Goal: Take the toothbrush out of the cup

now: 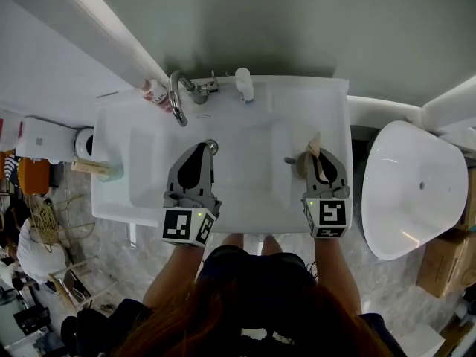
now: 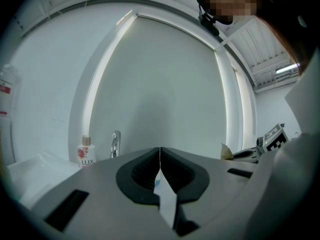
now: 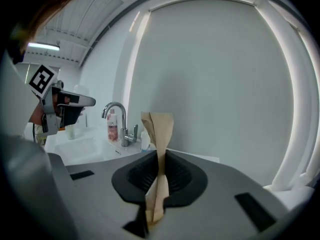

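Hair [image 1: 223,314] of the person fills the bottom of the head view, with both forearms reaching forward over a white counter [image 1: 111,117] and its sunken sink [image 1: 245,199].

Left gripper [image 1: 203,148] [image 2: 160,156]: its jaws are pressed fully together with nothing between them. They hover above the sink, and the drain [image 1: 212,146] sits just beside their tips.

Right gripper [image 1: 318,155] [image 3: 161,156]: its jaws are clamped on the toothbrush [image 1: 314,145] [image 3: 159,129], which shows as a flat tan strip like paper wrapping. It stands upright, rising above the jaws and hanging a little below them. Just beneath these jaws a rounded rim, likely the cup [image 1: 299,165], peeks out on the counter's right side, mostly hidden.

Beyond both pairs of jaws, at the back of the counter, stands a curved chrome faucet [image 1: 177,97] [image 3: 116,115]. A pink-labelled soap bottle [image 1: 155,91] [image 2: 86,155] [image 3: 112,126] sits just beside it, away from the right jaws. A small white bottle [image 1: 243,84] stands near the faucet on its other side. The wall behind is plain pale grey.
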{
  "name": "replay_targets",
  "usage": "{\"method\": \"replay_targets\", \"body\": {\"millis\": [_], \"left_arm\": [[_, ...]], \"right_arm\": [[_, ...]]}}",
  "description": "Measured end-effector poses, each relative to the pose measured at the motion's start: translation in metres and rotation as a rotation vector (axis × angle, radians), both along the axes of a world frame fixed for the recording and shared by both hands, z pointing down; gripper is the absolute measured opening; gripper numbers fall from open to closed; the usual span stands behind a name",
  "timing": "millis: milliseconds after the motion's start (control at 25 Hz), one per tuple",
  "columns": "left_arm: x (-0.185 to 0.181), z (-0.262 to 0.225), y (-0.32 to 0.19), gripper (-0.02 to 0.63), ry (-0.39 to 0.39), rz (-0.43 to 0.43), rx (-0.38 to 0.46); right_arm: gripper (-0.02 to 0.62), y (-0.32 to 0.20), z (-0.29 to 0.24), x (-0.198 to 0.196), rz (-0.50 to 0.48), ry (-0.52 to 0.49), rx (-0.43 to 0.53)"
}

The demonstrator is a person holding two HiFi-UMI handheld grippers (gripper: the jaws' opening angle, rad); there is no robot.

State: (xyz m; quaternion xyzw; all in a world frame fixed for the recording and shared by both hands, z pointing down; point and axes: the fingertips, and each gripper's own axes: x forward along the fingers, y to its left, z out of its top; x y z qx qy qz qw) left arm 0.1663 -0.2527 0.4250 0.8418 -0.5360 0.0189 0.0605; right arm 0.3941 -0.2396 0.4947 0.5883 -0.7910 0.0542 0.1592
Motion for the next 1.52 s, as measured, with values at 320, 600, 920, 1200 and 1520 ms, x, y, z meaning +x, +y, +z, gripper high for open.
{"method": "replay_targets", "body": {"millis": [320,600,920,1200,1520], "left_arm": [[0.013,-0.040,0.003,0.021,0.014,0.019,0.090],[0.022,-0.079,-0.001,0.021,0.016,0.018,0.161],[0.030,-0.109,0.004,0.021,0.003,0.028,0.212],[0.025,-0.116,0.014,0.021,-0.012,-0.006,0.223],[-0.002,-0.111,0.043,0.021,-0.037,-0.099,0.224]], "right_arm": [[0.038,0.009,-0.075,0.012,-0.008,-0.055,0.142],[0.037,0.017,-0.140,0.019,-0.025,-0.093,0.271],[0.037,0.032,-0.190,0.018,-0.053,-0.089,0.392],[0.037,0.036,-0.195,0.015,-0.091,-0.112,0.400],[0.037,0.044,-0.189,-0.004,-0.187,-0.135,0.392]]}}
